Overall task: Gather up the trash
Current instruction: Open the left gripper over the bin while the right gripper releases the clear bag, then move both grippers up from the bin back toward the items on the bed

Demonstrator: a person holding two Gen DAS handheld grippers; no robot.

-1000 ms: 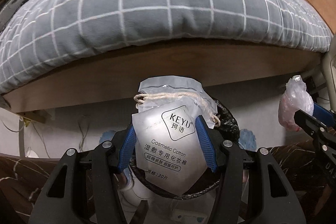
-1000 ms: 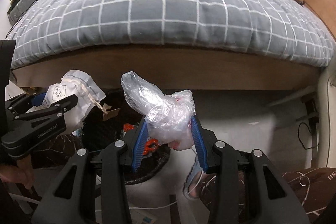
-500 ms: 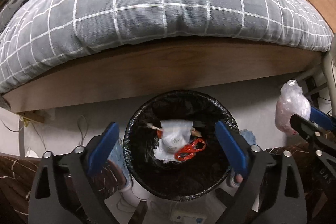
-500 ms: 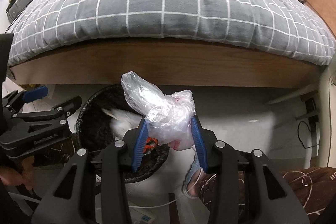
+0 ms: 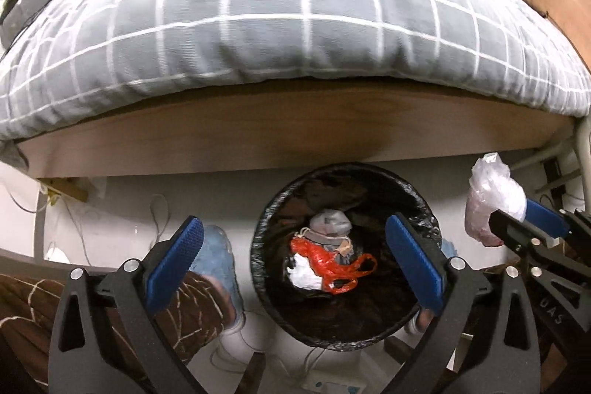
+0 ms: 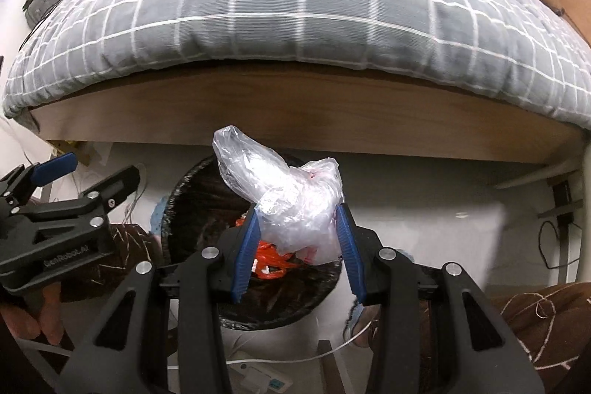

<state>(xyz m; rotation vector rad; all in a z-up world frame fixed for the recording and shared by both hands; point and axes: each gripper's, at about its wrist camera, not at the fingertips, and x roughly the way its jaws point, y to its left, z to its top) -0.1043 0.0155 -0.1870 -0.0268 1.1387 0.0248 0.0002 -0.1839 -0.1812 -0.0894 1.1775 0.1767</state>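
The crumpled clear plastic bag [image 6: 291,205] with something pinkish inside is what I am carrying. It sits clamped between the blue pads of my right gripper [image 6: 297,239], above the near rim of the round bin with the black liner [image 6: 192,205], which stands on the floor just in front of the wooden bed frame [image 6: 295,113].

I judge the bag light, soft and slippery — thin film that crushes under the pads and could slide out. The hold is on the bunched middle, where the film is thickest; the loose upper tail would only stretch.

My left gripper [image 5: 291,264] hangs over the same bin with its pads wide apart and nothing between them. In the bin lie a white drawstring pouch [image 5: 328,228], an orange plastic bag [image 5: 325,263] and a white scrap [image 5: 304,276]. More clutter lies on the grey checked quilt [image 6: 295,6] beyond the bin.
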